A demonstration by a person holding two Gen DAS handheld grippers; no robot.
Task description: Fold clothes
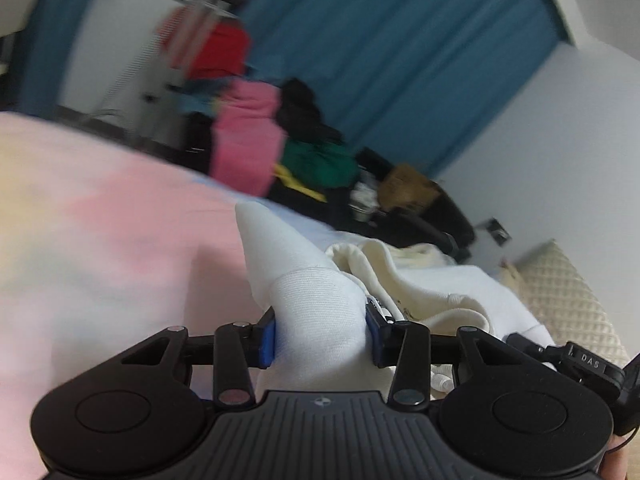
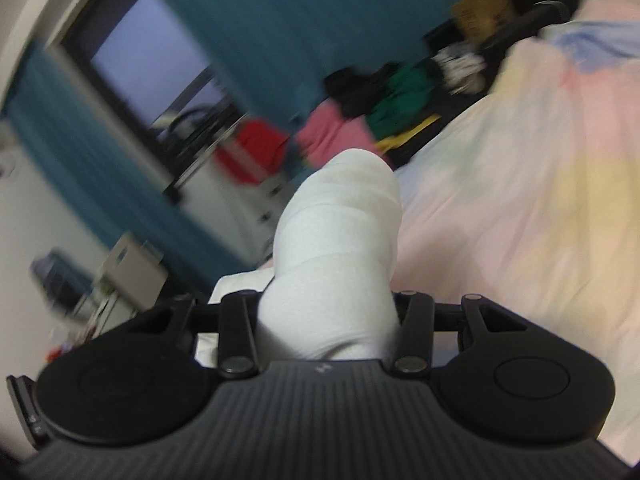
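A white garment [image 1: 316, 304] is bunched between the blue pads of my left gripper [image 1: 321, 338], which is shut on a thick fold of it. Its cream lining and a small label [image 1: 380, 306] show to the right of the pads. In the right wrist view another thick wad of the same white garment [image 2: 340, 256] rises between the black fingers of my right gripper [image 2: 328, 320], shut on it. Both wads are lifted above the pastel pink and yellow bedspread [image 1: 100, 240] [image 2: 520, 208]. The rest of the garment trails out of view.
A heap of pink [image 1: 248, 140], green [image 1: 320, 160] and black clothes lies beyond the bed by a black chair [image 1: 420, 216]. Teal curtains [image 1: 400, 60] [image 2: 280, 32] hang behind. A quilted cream headboard [image 1: 568, 304] stands at right. A window [image 2: 152, 64] and a red item [image 2: 256, 148] are at left.
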